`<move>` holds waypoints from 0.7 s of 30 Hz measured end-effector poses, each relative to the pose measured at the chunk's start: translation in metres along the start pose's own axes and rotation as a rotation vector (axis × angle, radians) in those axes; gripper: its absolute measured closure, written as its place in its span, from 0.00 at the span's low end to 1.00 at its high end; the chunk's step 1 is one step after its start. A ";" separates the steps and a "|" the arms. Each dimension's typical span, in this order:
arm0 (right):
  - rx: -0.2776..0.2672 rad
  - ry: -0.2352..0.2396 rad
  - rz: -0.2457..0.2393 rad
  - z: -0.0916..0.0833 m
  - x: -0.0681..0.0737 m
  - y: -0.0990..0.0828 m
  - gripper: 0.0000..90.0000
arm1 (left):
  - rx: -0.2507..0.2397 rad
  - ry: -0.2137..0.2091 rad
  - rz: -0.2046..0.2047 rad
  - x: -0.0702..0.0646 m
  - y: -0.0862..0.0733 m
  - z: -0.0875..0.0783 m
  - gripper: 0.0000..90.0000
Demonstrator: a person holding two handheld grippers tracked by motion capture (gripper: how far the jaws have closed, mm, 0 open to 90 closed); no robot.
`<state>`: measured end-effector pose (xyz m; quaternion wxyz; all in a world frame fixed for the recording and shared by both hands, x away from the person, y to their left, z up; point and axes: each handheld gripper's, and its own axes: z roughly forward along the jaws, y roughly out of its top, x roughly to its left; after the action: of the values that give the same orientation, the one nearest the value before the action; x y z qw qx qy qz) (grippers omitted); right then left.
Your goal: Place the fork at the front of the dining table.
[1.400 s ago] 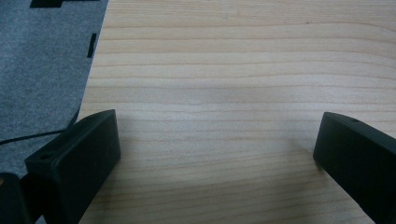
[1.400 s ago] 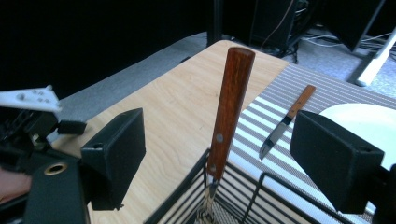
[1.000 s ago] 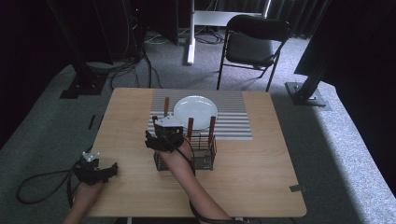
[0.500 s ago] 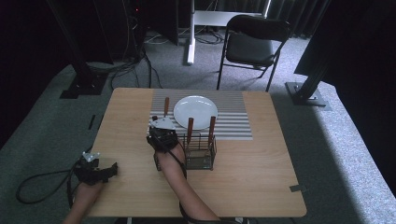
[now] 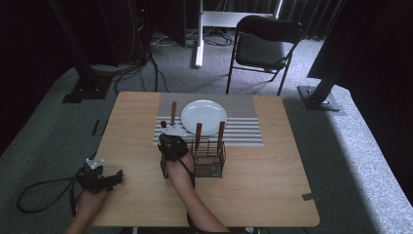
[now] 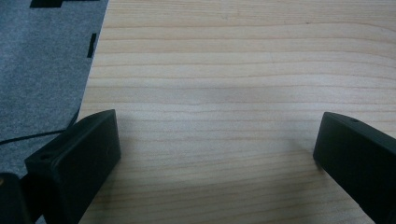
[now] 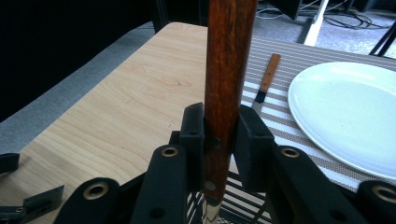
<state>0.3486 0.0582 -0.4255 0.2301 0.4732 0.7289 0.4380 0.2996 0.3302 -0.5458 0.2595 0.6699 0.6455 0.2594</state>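
Step in hand: I judge that I am drawing a piece of cutlery out of the wire basket (image 5: 209, 163) to lay it by the plate (image 5: 204, 117).
Right gripper (image 7: 219, 135): clamped on the wooden handle (image 7: 227, 70), one jaw on each side; the handle stands upright, its lower end down among the basket wires.
Right gripper, high view (image 5: 171, 145): at the left end of the basket, at the near edge of the striped mat (image 5: 243, 122).
Left gripper (image 6: 217, 154): jaws wide apart, nothing between them, low over bare table (image 6: 233, 70) near its left edge.
Others in basket: two more wooden handles (image 5: 198, 132) stand upright.
Already out: one knife (image 7: 265, 84) lies flat on the mat, left of the plate.
Next move, my judgement: a straight lift until the tip clears the wires, then tilt and lay it down; a skewed pull could drag the basket.
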 end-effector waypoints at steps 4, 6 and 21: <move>0.000 0.013 0.015 -0.001 -0.002 0.000 0.84 | 0.000 0.000 0.000 0.000 0.000 0.000 0.00; -0.003 0.014 0.016 -0.002 -0.002 0.000 0.84 | 0.000 0.000 0.000 0.000 0.000 0.000 0.00; -0.057 0.006 -0.007 -0.020 -0.002 0.012 0.84 | 0.001 0.000 0.000 0.000 0.000 0.000 0.00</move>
<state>0.3403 0.0496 -0.4048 0.2426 0.4626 0.7185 0.4592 0.2996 0.3302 -0.5457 0.2590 0.6702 0.6455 0.2589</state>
